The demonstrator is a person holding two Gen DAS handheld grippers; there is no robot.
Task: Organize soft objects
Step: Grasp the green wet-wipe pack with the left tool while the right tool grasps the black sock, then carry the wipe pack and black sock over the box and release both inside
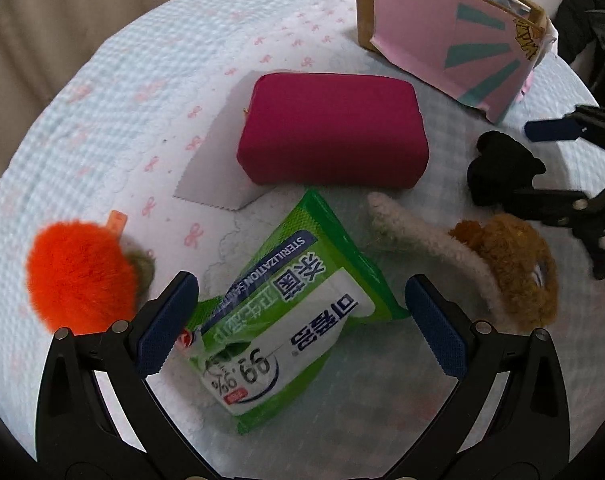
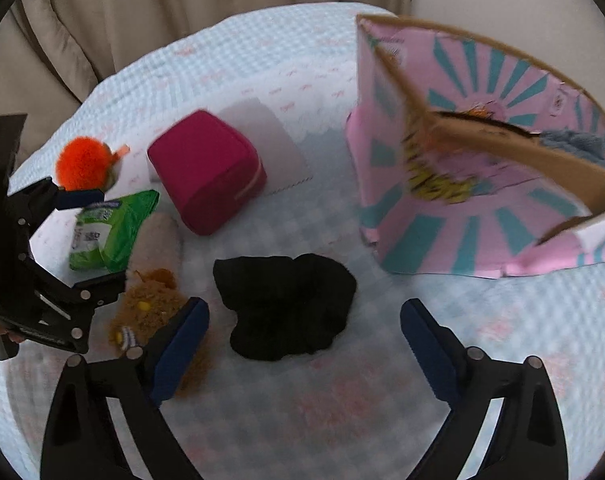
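Seemingly mid-sort, both empty: left gripper [image 1: 300,316] spread wide around the near green plastic wipes pack [image 1: 286,320], right gripper [image 2: 304,344] wide before the crumpled black cloth [image 2: 286,304], next needing closure, then carry to the far-right pink cardboard box [image 2: 482,184]

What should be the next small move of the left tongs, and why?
Probably lower the left tongs and close them on the green wipes pack. They are open, and the pack already lies between the fingers, yet nothing is gripped. The pink box stands open at the far right, so the pack could go there afterwards.
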